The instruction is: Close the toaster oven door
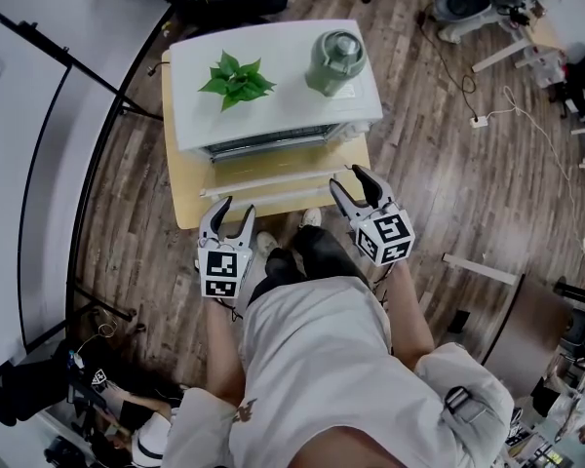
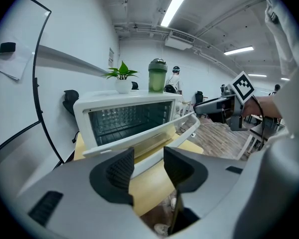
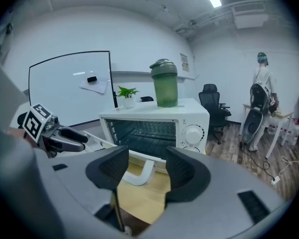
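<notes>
The person's shirt [image 1: 341, 359] fills the bottom of the head view and hides the legs, all but a shoe tip. Ahead stands the oven [image 1: 283, 105] on a small table [image 1: 185, 203], most of which it covers. From above its front is out of sight; the gripper views show the bare rack inside, and only the right one shows the knobs. The door [image 1: 273, 175] hangs open towards the person, handle [image 3: 139, 171] outermost. The left gripper [image 1: 236, 206] is at the door's left end and the right gripper [image 1: 346, 175] at its right end. Both have their jaws a little apart with nothing between them; whether either tip touches the door is unclear. A bottle [image 1: 336, 61] and a plant [image 1: 236, 78] stand on top.
</notes>
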### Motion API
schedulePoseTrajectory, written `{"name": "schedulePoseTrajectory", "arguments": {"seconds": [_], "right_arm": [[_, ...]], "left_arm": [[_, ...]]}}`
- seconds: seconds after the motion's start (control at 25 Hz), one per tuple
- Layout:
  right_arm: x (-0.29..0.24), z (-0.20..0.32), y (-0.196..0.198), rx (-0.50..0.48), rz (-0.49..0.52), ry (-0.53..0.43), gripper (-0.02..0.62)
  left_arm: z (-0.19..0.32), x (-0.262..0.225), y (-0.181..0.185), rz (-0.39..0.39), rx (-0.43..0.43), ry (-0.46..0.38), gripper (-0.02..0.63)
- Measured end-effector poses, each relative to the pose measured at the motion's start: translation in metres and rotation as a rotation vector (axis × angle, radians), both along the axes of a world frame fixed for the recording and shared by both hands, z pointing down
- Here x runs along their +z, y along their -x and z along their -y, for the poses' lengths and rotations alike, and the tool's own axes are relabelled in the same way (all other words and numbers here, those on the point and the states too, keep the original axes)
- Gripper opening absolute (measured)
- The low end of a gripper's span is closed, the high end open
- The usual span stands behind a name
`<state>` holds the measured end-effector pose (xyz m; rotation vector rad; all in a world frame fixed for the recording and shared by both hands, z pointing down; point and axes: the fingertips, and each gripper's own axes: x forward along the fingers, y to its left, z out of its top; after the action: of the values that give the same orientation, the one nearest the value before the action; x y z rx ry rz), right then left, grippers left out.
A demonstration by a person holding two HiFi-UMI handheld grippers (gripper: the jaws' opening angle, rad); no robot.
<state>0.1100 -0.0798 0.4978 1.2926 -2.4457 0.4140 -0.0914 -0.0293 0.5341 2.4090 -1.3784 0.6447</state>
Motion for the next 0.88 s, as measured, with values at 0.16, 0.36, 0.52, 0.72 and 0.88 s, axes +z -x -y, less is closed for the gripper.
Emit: {"name": "schedulePoseTrajectory", "arguments": {"seconds": [0.16, 0.36, 0.52, 0.72, 0.88], "right_arm": [[-0.007, -0.006, 0.014, -0.072, -0.043, -0.036, 0.238], [-0.006, -0.005, 0.031, -0.123, -0.062, -0.048, 0.241], [-0.006, -0.004, 0.043, -0.164, -0.086, -0.059, 0.242], [-0.004, -0.003, 0.051, -0.200, -0.103, -0.057, 0.241], [0.000, -0.001, 0.054, -0.215, -0.115, -0.052, 0.241]], "left_arm": [[0.008, -0.007, 0.002, -0.018, -0.013, -0.016, 0.181], [0.020, -0.014, 0.004, -0.033, -0.018, -0.037, 0.179], [0.026, -0.017, 0.005, -0.034, -0.021, -0.044, 0.179], [0.030, -0.021, 0.006, -0.030, -0.027, -0.049, 0.179], [0.033, -0.023, 0.007, -0.032, -0.031, -0.052, 0.181]]}}
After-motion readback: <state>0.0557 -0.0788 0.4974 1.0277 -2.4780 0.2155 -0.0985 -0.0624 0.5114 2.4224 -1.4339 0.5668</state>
